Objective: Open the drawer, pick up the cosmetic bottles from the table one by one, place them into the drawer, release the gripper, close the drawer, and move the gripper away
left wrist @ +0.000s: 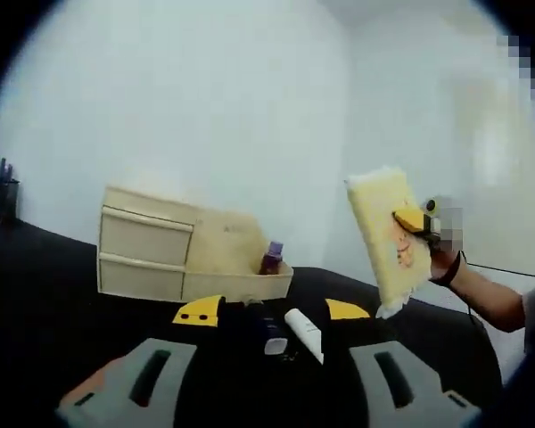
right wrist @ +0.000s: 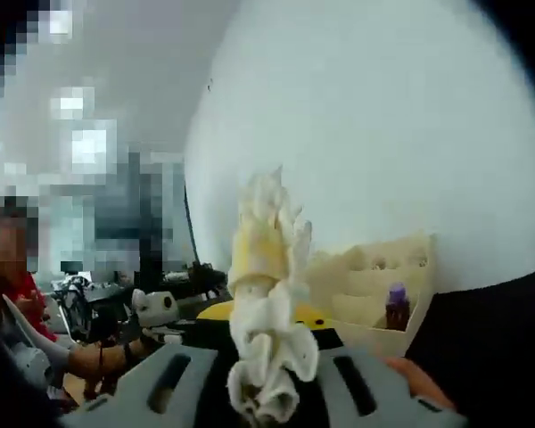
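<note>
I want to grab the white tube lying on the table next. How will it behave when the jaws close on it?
The white tube lies on its side on the black table, so a nudge may roll it. It looks slim and smooth, so it could slip. Probably light.

Left gripper (left wrist: 273, 311) with grey slotted jaw bases and yellow tips, right gripper (left wrist: 416, 220) yellow-tipped with dark body, person's hand (left wrist: 443, 264) wearing a dark wristband, grey slotted jaw bases of the right gripper (right wrist: 266, 374)
</note>
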